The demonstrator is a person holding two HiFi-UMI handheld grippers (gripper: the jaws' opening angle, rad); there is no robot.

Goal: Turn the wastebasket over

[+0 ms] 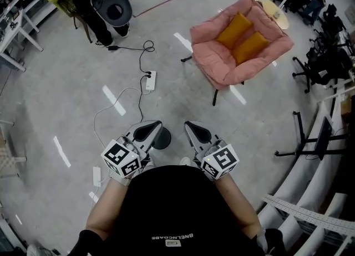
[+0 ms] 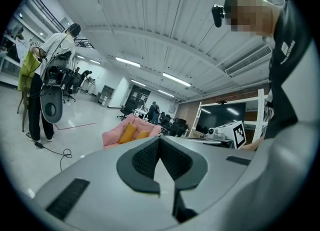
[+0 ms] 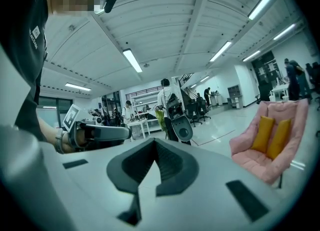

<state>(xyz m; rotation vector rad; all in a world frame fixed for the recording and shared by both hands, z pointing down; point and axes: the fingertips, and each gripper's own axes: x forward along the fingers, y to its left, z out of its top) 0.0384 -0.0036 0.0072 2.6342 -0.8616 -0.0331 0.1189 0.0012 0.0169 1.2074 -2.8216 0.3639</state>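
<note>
No wastebasket shows clearly in any view. My left gripper [image 1: 151,129] is held close to my body, level, with its jaws shut and nothing between them; the left gripper view shows its dark pads [image 2: 150,157] meeting. My right gripper [image 1: 192,128] is beside it, also shut and empty, pads [image 3: 167,162] closed together. Each gripper sees the other off to its side. A small dark round object [image 1: 162,139] lies on the floor just past the left gripper; I cannot tell what it is.
A pink armchair [image 1: 238,47] with two orange cushions stands ahead to the right. A white power strip [image 1: 150,79] and cables lie on the grey floor. A person [image 1: 83,5] stands far left beside a dark shell-shaped thing [image 1: 113,5]. Black stands and office chairs [image 1: 324,61] line the right.
</note>
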